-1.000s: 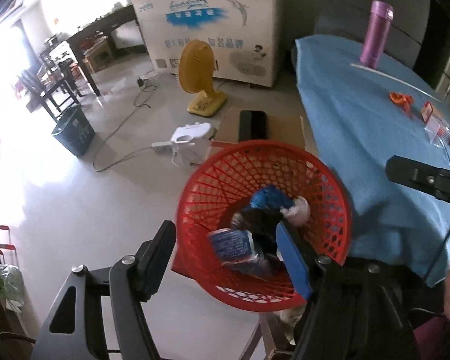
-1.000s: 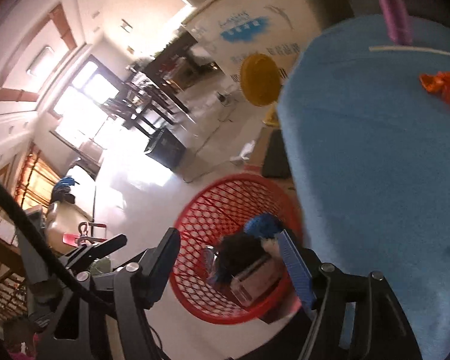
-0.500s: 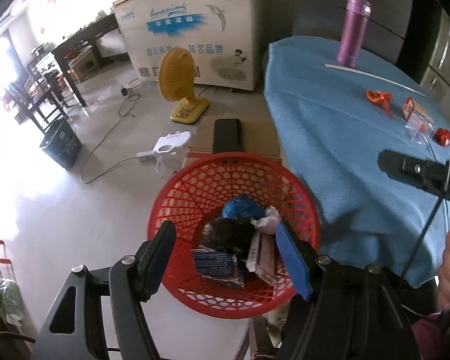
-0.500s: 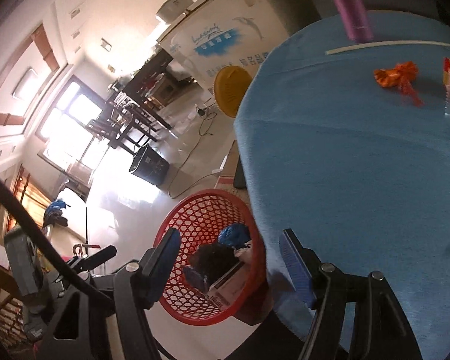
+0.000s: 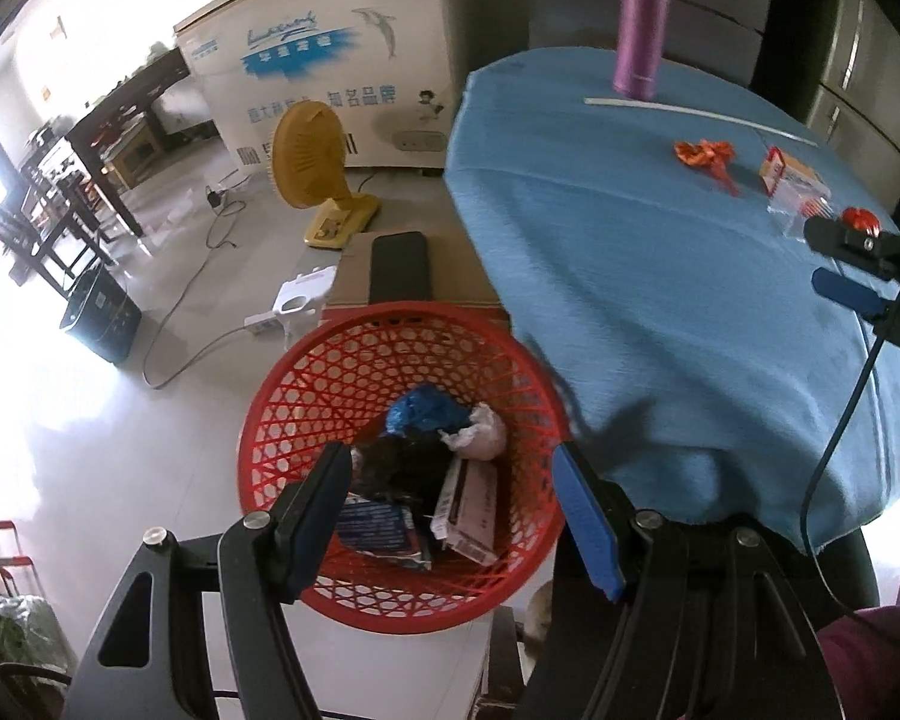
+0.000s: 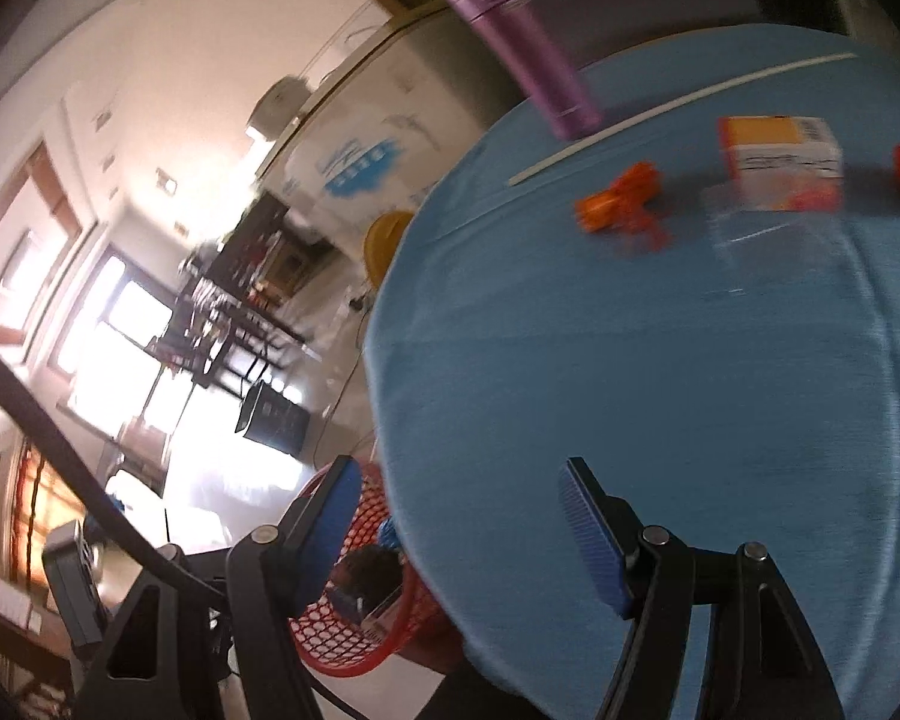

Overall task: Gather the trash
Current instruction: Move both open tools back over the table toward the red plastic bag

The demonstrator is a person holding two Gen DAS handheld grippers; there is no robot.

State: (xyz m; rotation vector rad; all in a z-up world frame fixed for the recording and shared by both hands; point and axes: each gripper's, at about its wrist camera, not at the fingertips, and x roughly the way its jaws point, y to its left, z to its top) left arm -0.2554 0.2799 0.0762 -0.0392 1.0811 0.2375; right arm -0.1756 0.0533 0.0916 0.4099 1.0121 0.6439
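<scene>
left wrist view: the left gripper [image 5: 453, 510] hangs over the red basket [image 5: 306, 372], its two blue-padded fingers spread wide with nothing between them. inside the basket lie a blue crumpled bag [image 5: 426, 411], a white wad [image 5: 480, 432], a dark clump [image 5: 402, 462] and flat cartons [image 5: 471, 510]. the basket stands on the floor just beside the hanging edge of the blue tablecloth [image 5: 630, 276]. on the cloth, far from the basket, stands a purple flask [image 5: 642, 27] with a white strip [image 5: 690, 114] lying in front of it; nearer the basket than the flask lie an orange wrapper [image 5: 705, 153], a small orange-and-white box [image 5: 783, 168] and a red scrap [image 5: 858, 217]. beyond the basket on the floor sit a yellow fan [image 5: 312, 150] and a white chest freezer [image 5: 330, 60].

right wrist view: the right gripper [image 6: 456, 531] is held over the tablecloth's near part, fingers wide apart and empty, with the basket partly visible below the cloth edge. the view is blurred. the orange wrapper, the box and the red scrap lie on the cloth well ahead of the fingers.
</scene>
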